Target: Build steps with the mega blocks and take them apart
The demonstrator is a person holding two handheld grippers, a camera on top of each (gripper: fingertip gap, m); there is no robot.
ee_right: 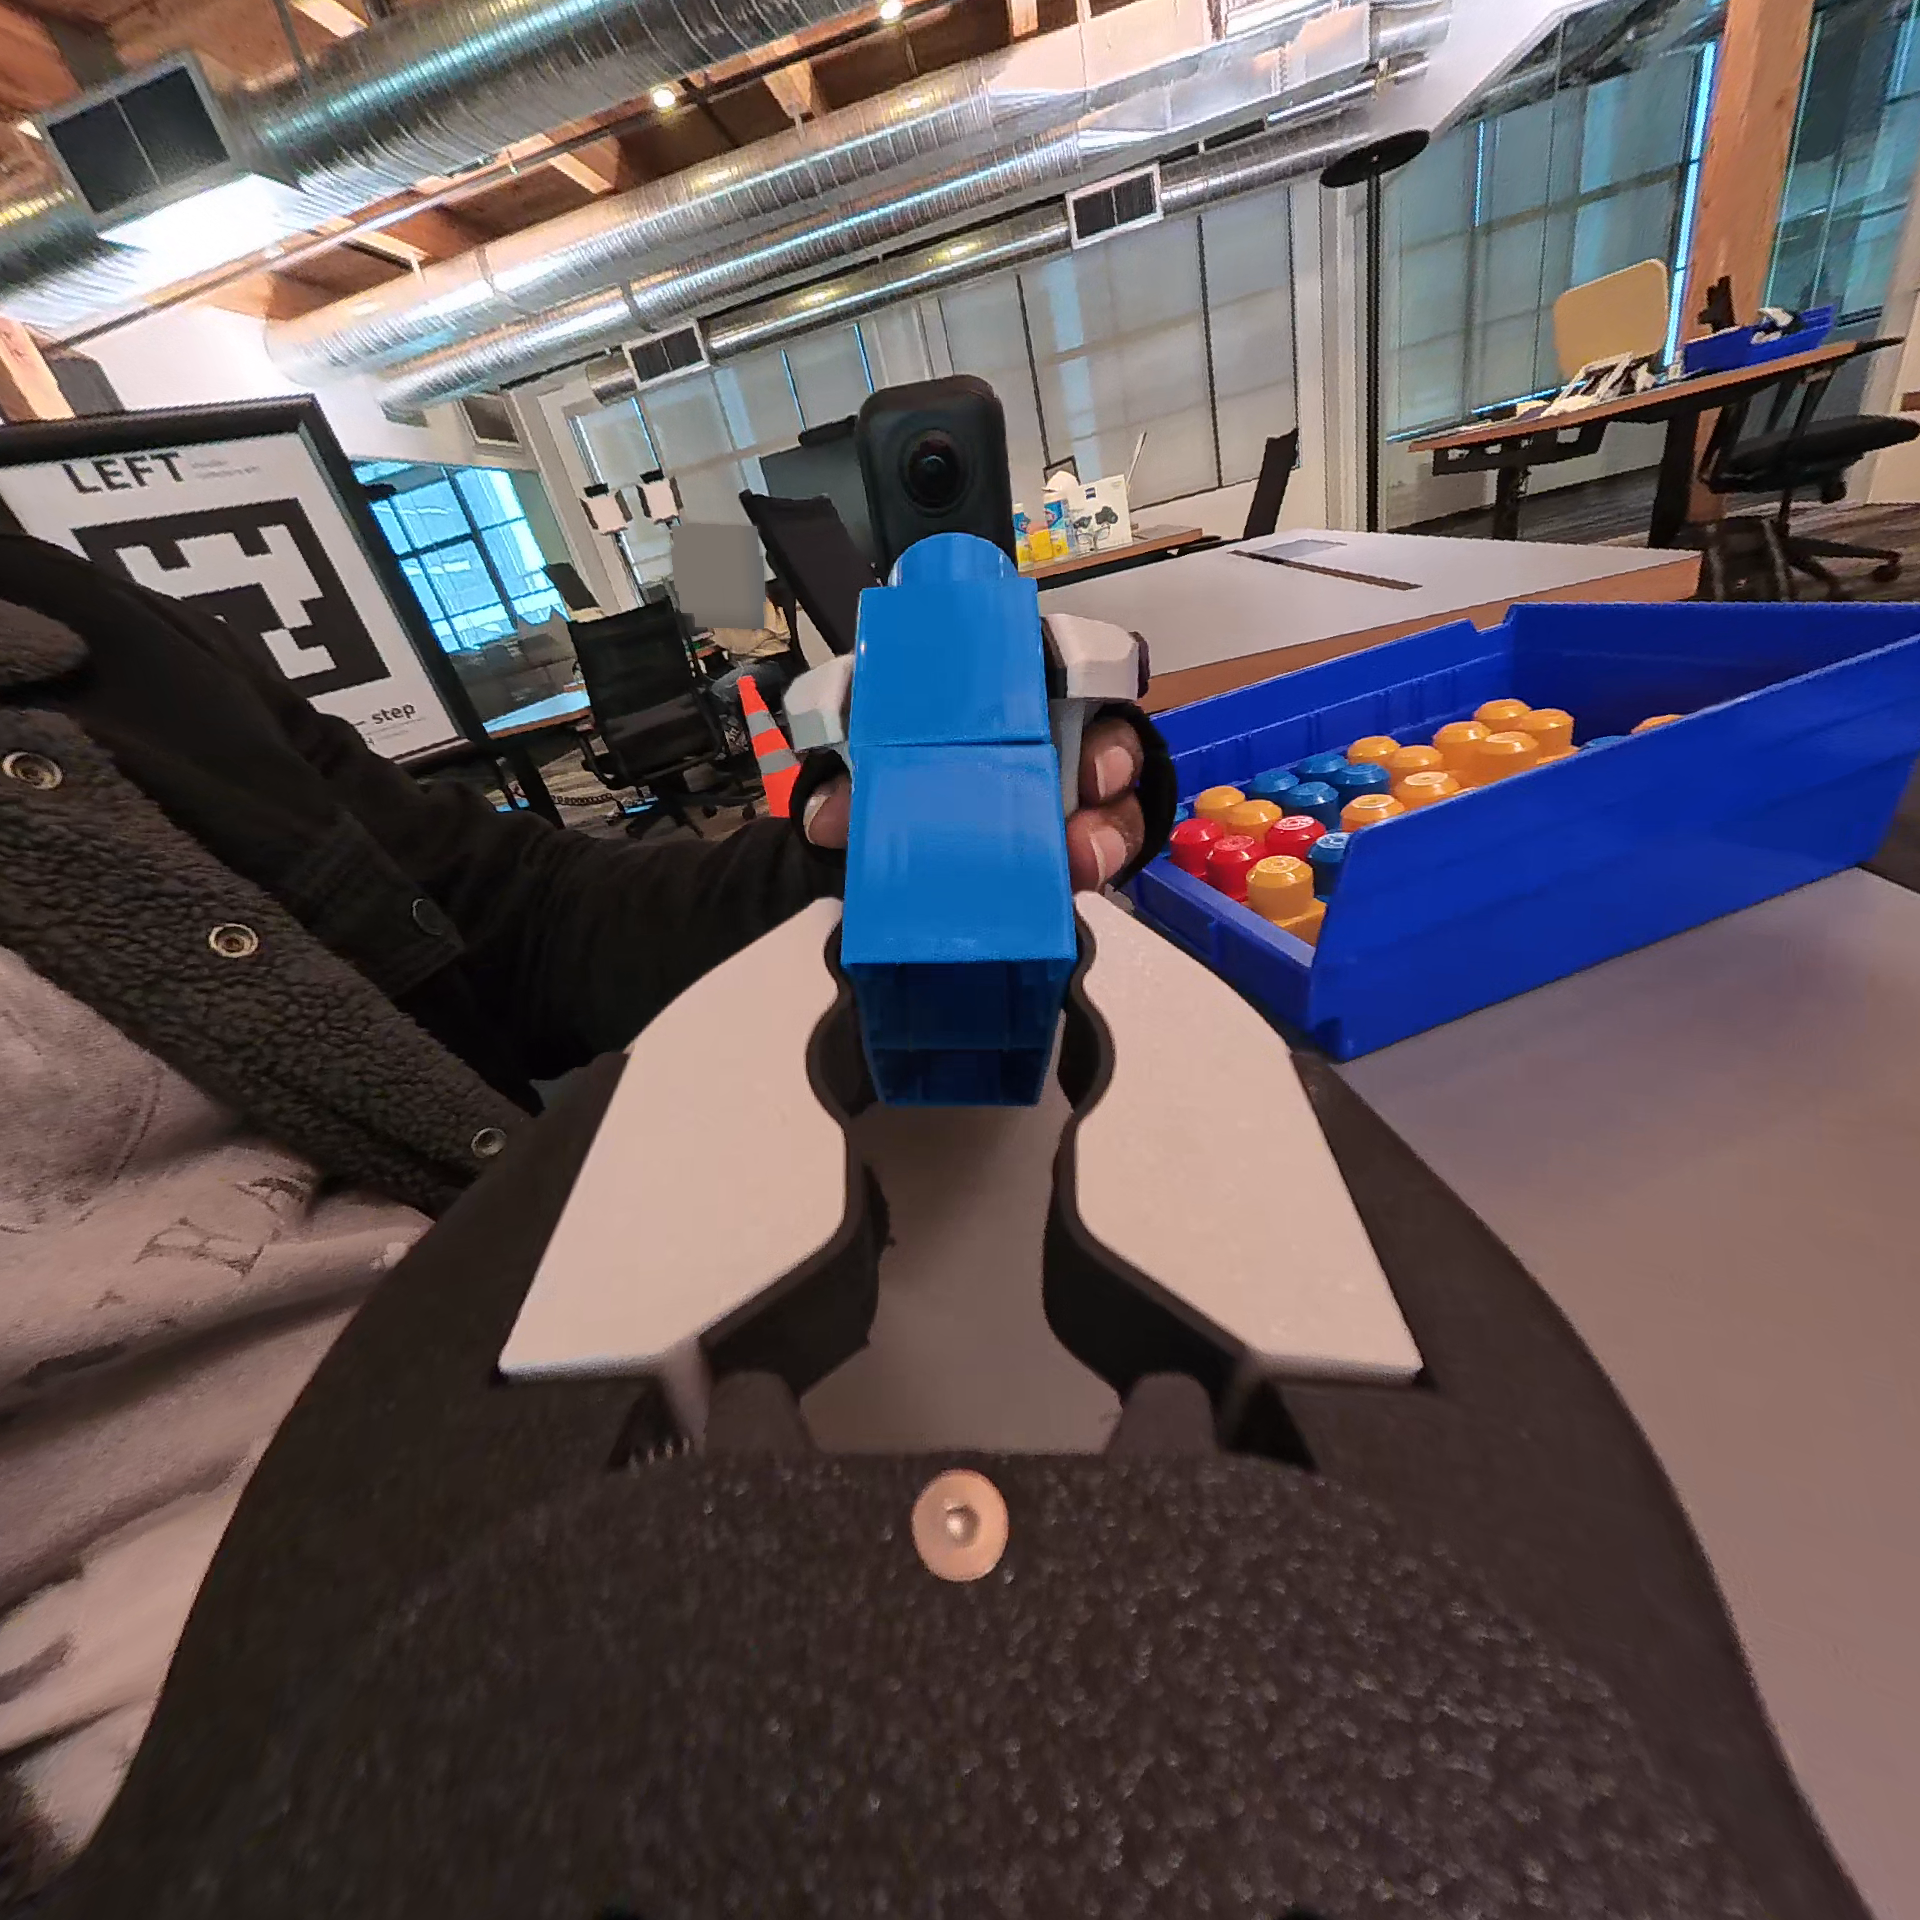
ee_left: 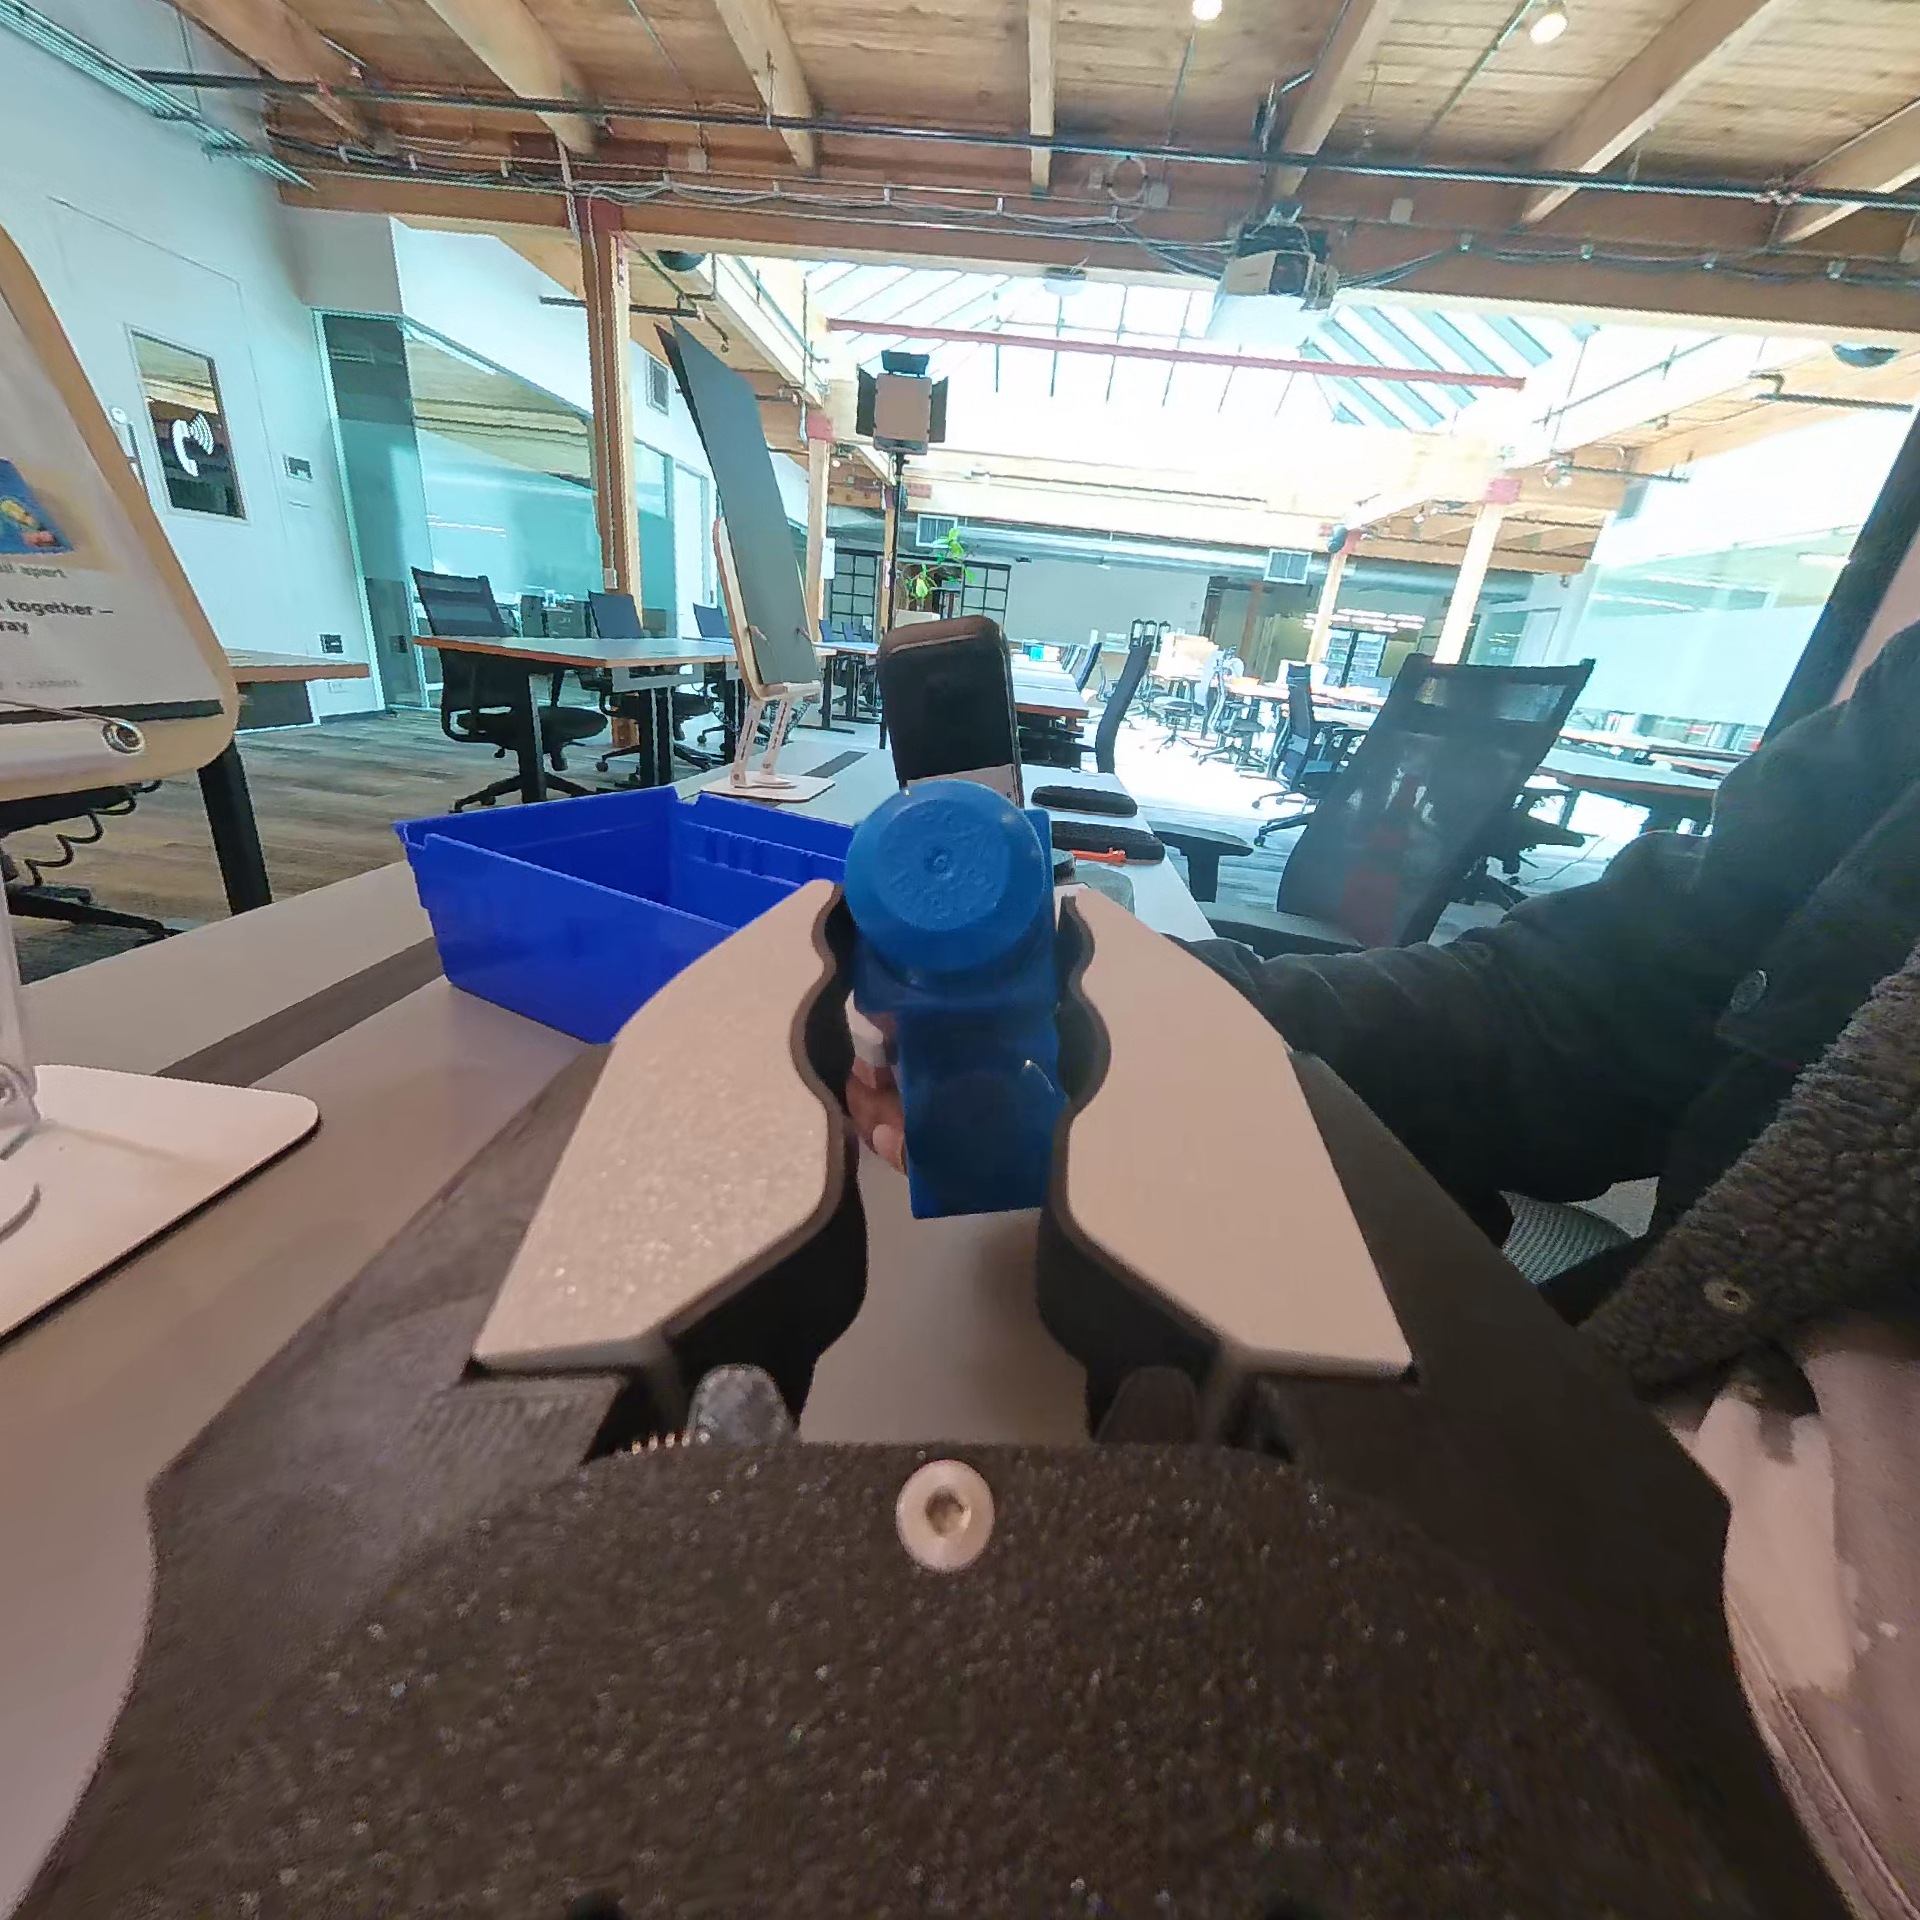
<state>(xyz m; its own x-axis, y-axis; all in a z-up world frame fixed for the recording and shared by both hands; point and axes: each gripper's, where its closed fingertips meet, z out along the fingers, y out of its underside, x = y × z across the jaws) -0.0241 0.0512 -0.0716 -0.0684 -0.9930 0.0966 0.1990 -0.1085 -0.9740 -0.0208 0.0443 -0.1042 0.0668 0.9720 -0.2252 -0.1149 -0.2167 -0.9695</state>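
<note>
Two blue blocks (ee_right: 956, 790) joined end to end are held in the air above a grey table (ee_right: 1558, 1195), pinched between two hand-held grippers that face each other. The right gripper (ee_right: 961, 997) clamps the near block, whose hollow underside faces its camera; the far block, with its rounded stud, sits between the pale fingertips of the left gripper (ee_right: 966, 675), a hand (ee_right: 1112, 800) and a black camera behind it. From the left wrist, the left gripper (ee_left: 948, 935) is closed on the studded end, the stud's round top (ee_left: 940, 862) facing the lens. Only the right wrist view shows the inside of the blue bin (ee_right: 1662, 852), where red, orange and blue blocks (ee_right: 1382, 790) lie; the left view shows the bin's outer wall (ee_left: 540, 914), near the table's far edge. A dark sleeve (ee_left: 1507, 1008) fills the side nearest the person. The table beneath the grippers lies bare.
</note>
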